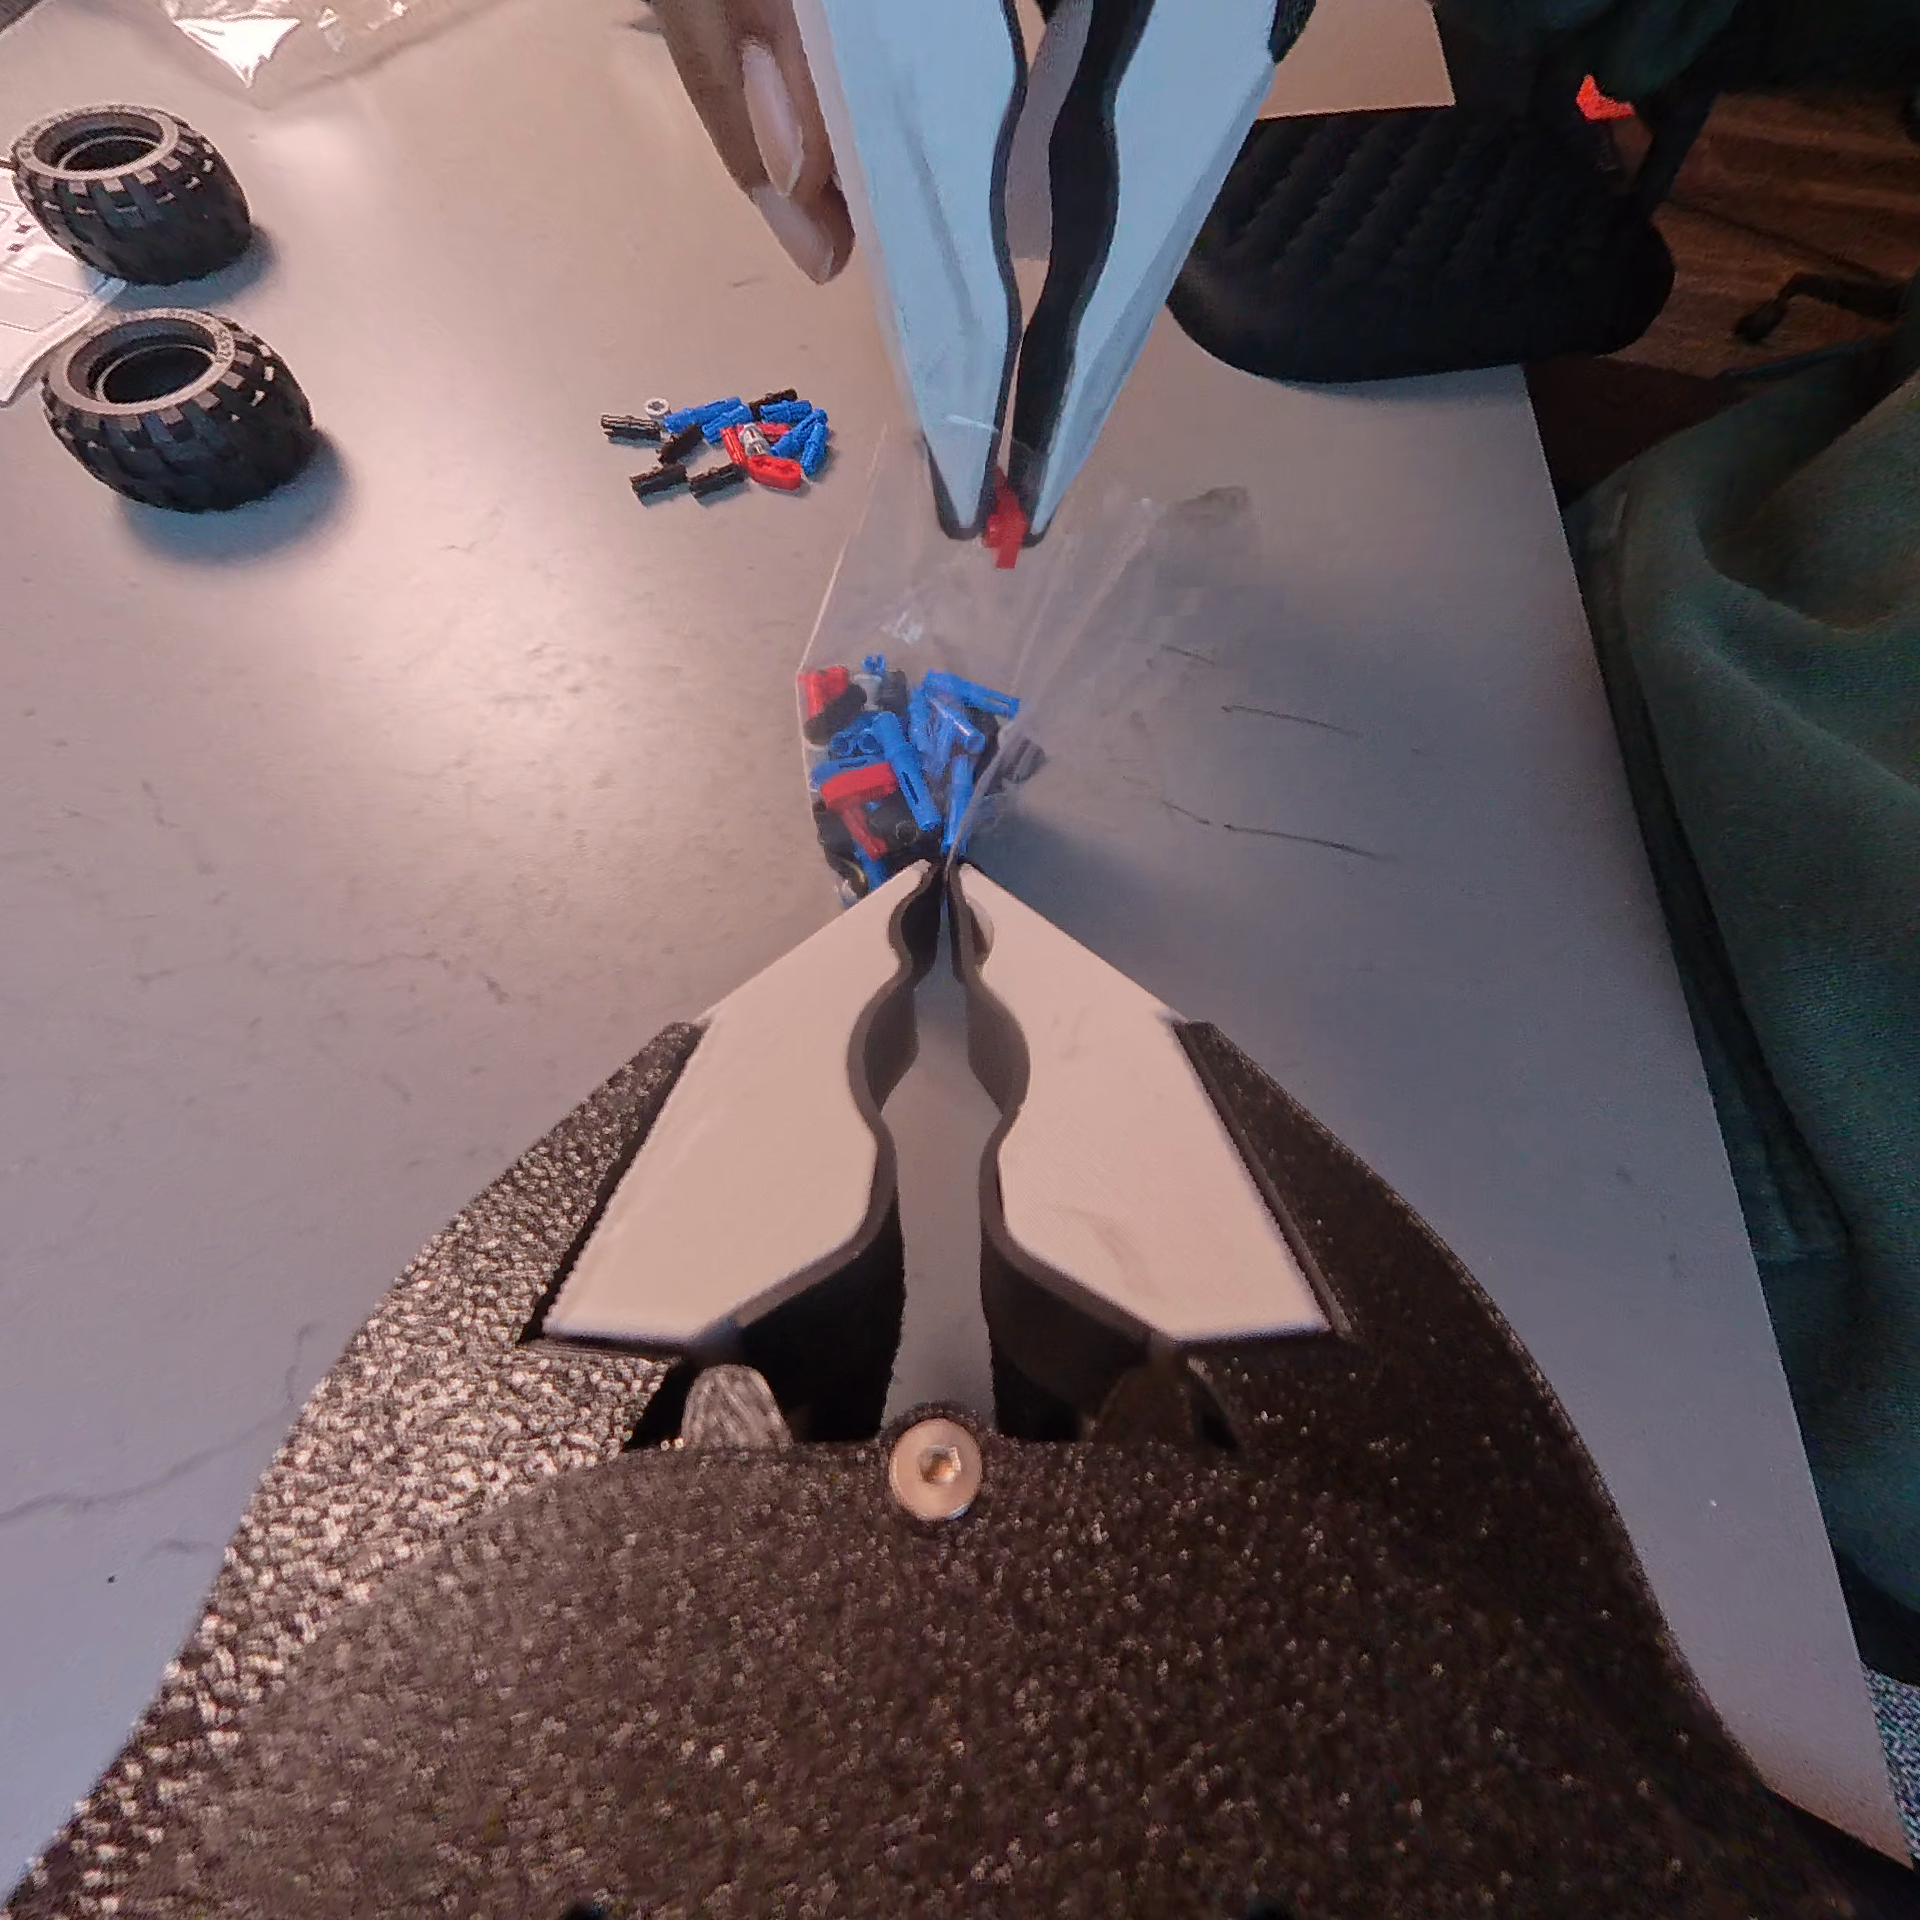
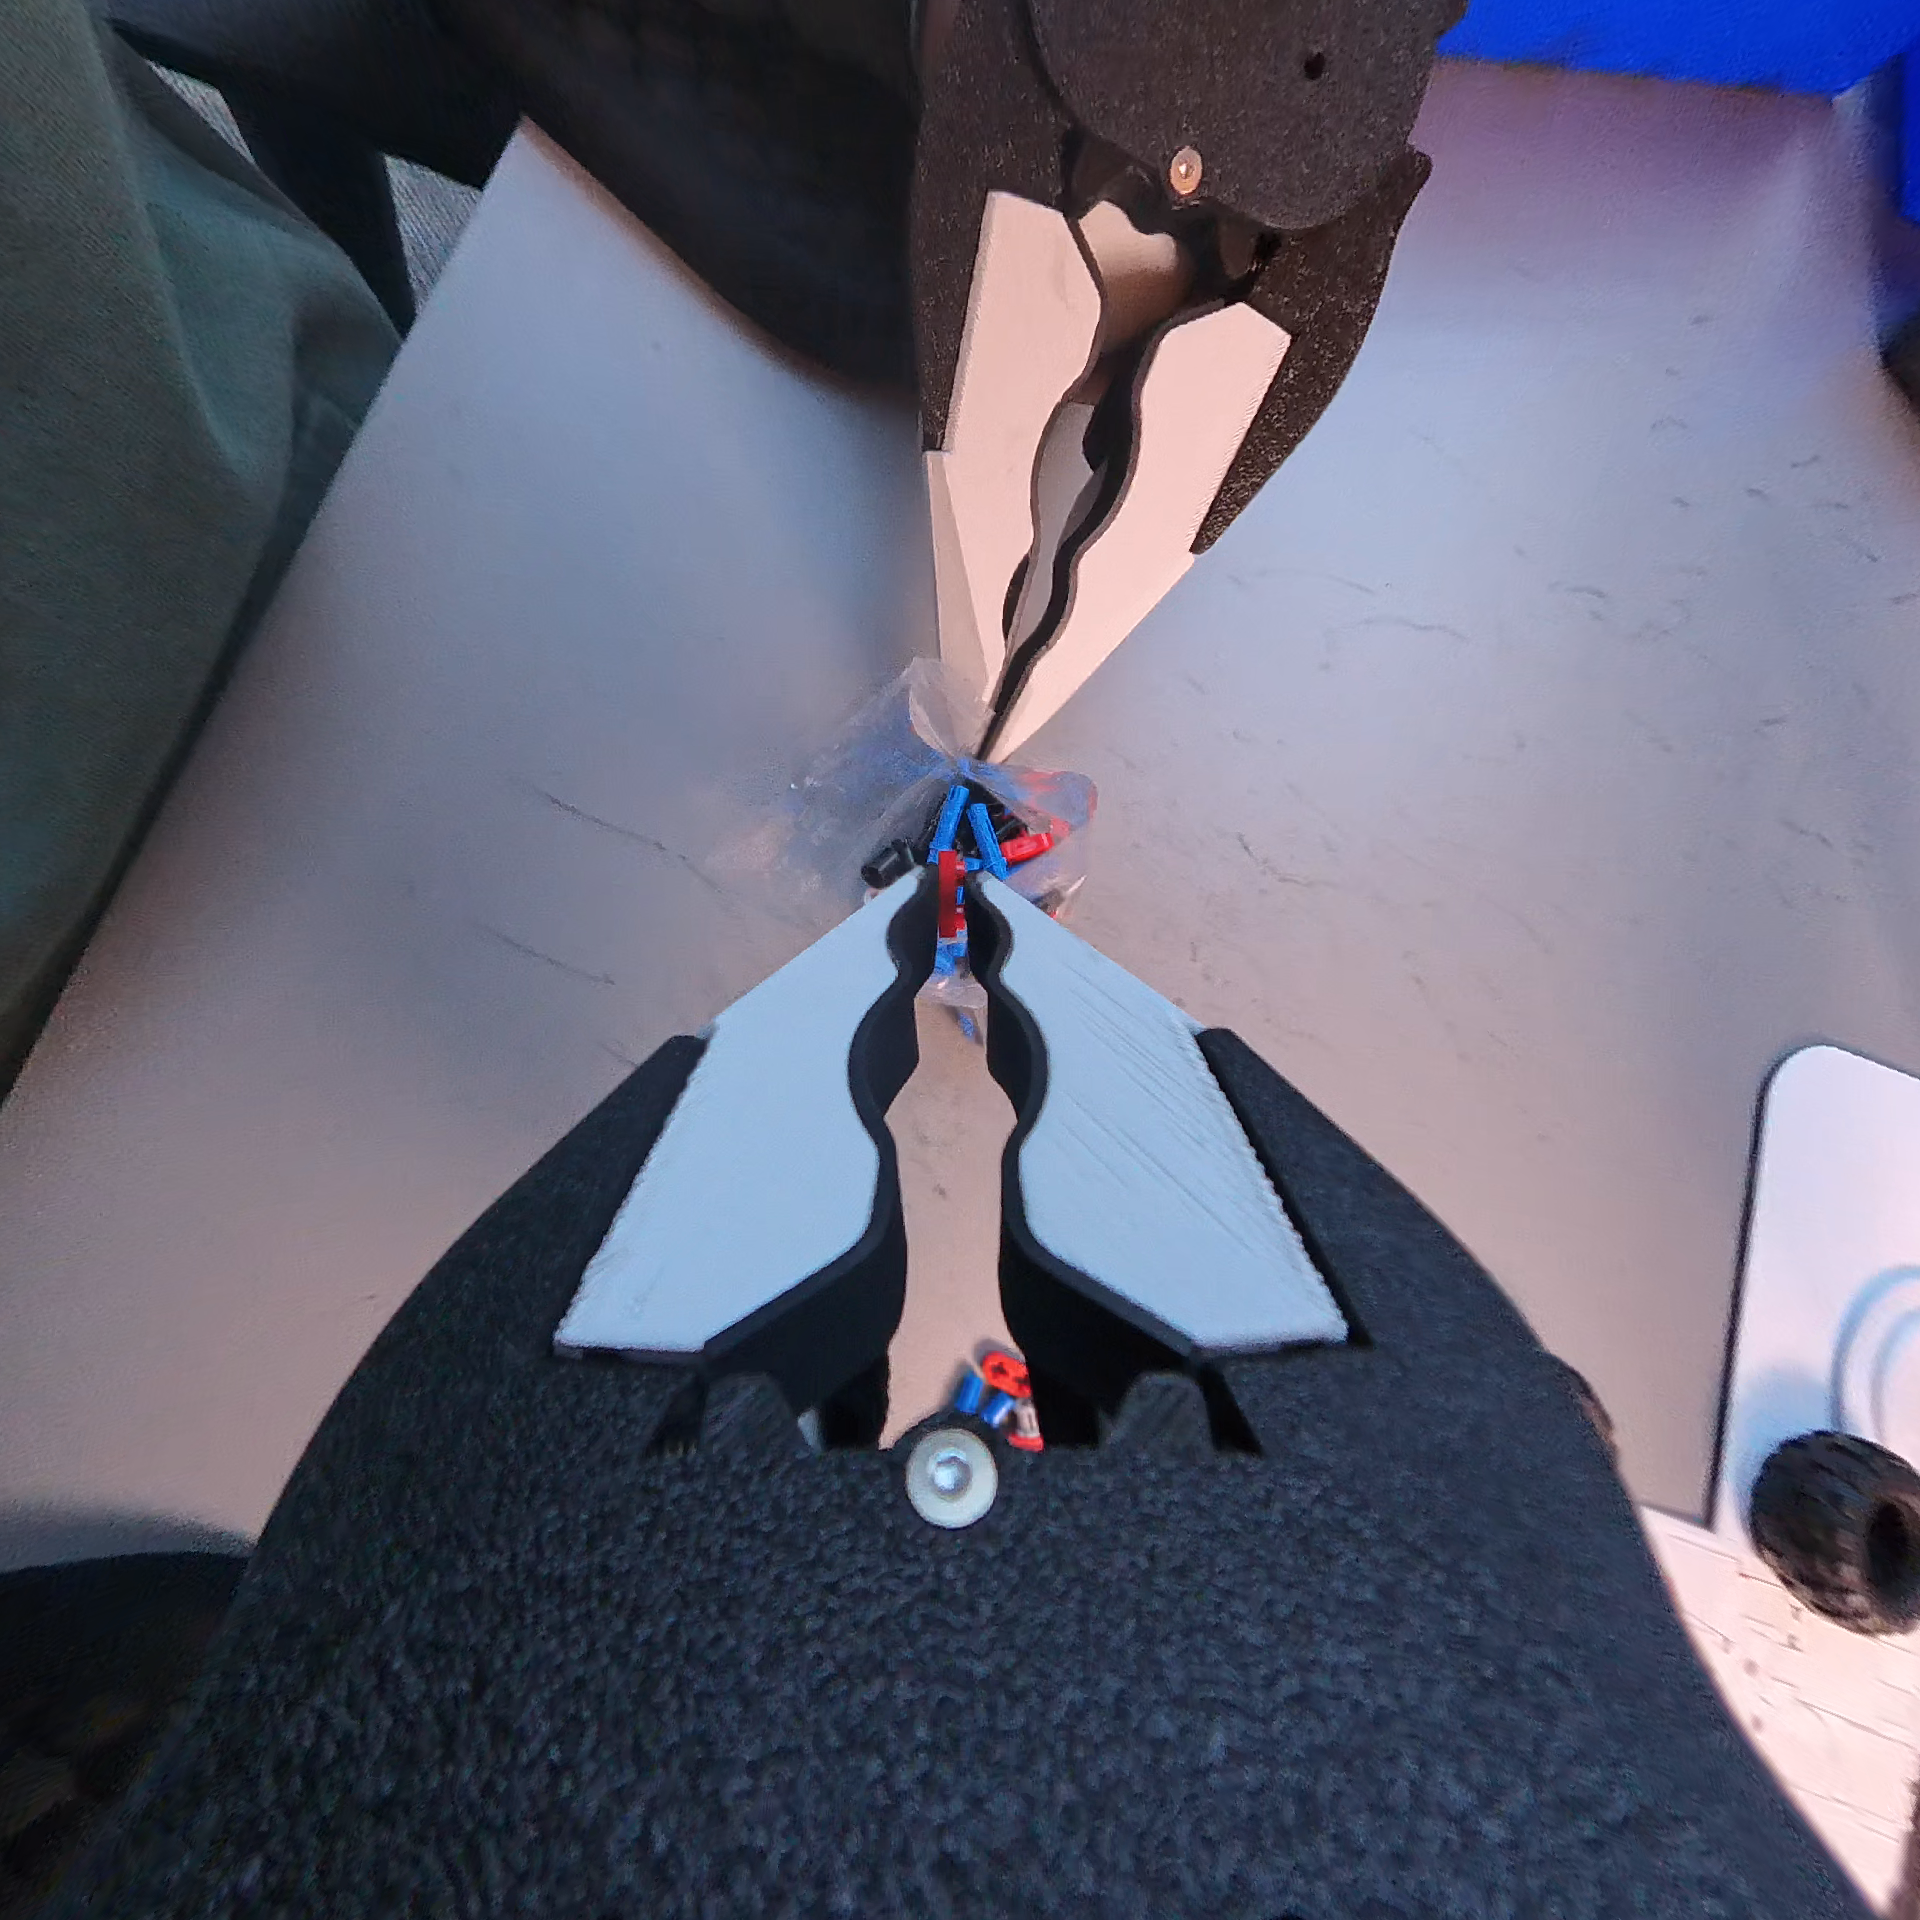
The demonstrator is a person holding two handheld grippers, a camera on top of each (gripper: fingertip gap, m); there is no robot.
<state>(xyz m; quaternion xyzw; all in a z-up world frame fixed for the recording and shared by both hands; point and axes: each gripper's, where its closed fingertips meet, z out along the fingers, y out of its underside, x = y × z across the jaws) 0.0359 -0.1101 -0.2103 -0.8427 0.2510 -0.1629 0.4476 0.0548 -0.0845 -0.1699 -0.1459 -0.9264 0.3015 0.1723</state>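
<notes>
**Two claws share one small bag of parts above the table**

From the left wrist view, the left gripper (image 1: 943, 878) has its jaws pressed together on a corner of a clear plastic bag (image 1: 966, 644), right beside the clump of blue, red and black plastic pieces (image 1: 899, 764) sagging inside it. At the bag's far end the right gripper (image 1: 995, 525) pinches a red piece (image 1: 1004, 520) between its tips, seemingly at or just inside the bag's mouth. To my eye, steadiness matters most: the left claw wants to hold the film taut and level, and the right wants a square pinch, since that piece is small and slick. Off to the left a loose heap of pieces (image 1: 727, 442) lies on the grey table (image 1: 416, 831), and two black tyres (image 1: 177, 410) sit near the far-left edge, well apart from the work. A person's finger (image 1: 790, 156) shows beside the right claw.

From the right wrist view, the right gripper (image 2: 948, 899) is closed on the red piece (image 2: 945, 894), with bag film and blue pieces crowding the tips. The left gripper (image 2: 982, 748) comes down from above, nipping the bunched bag (image 2: 935, 727). Crumpled film is the main nuisance; I would judge it could be caught along with the piece. A few pieces (image 2: 997, 1397) show on the table below the claw. One tyre (image 2: 1839, 1538) rests at the right on white sheets (image 2: 1818, 1195), clear of both claws.
</notes>
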